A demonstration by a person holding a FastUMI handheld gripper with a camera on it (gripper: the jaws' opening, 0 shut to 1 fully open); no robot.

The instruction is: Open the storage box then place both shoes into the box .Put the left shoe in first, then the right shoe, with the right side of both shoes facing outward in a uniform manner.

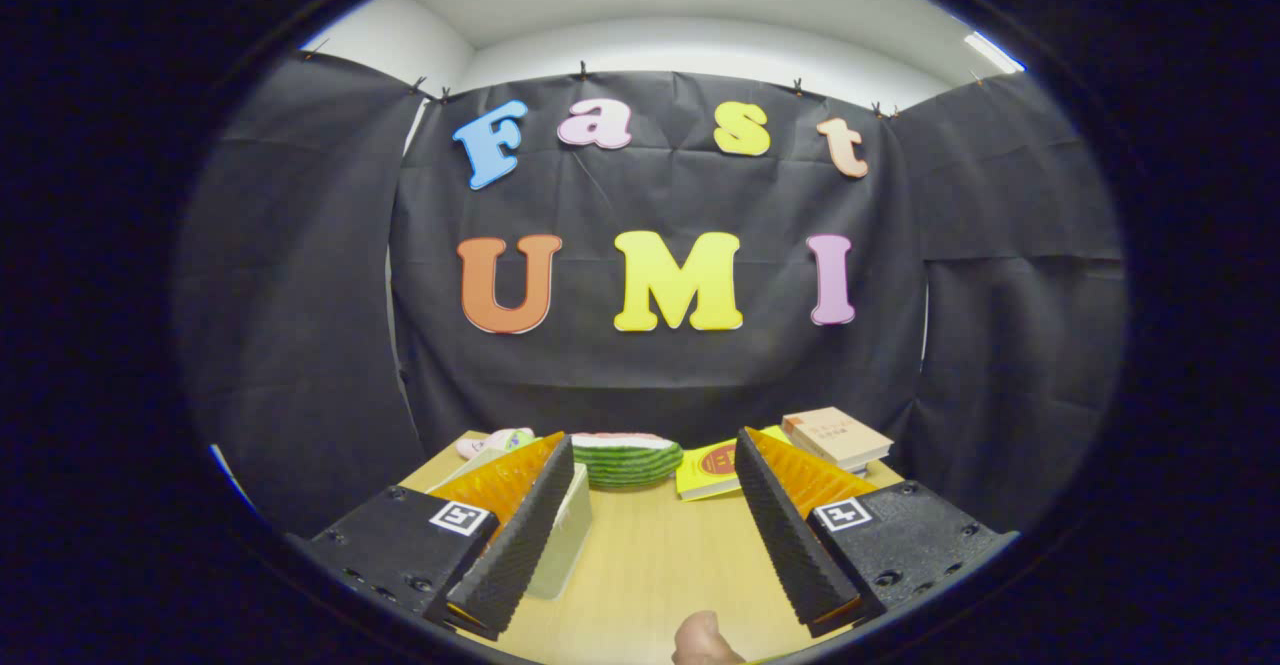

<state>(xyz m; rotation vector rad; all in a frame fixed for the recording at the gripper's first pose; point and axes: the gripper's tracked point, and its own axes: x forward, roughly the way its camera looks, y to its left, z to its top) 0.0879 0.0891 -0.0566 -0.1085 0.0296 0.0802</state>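
Currently the gripper (655, 535) hovers with jaws spread wide (nothing between them) above the light wooden worktop (650, 565), green striped shoe (628, 459) beyond.

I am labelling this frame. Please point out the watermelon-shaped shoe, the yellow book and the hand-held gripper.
watermelon-shaped shoe (627, 460): gripper view, on its striped green side.
yellow book (708, 473): gripper view, on its cover.
hand-held gripper (648, 535): gripper view, midway between its open fingertips, over bare table.

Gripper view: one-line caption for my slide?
Gripper jaws open above the wooden table, storage box beside one, watermelon-patterned shoe beyond.
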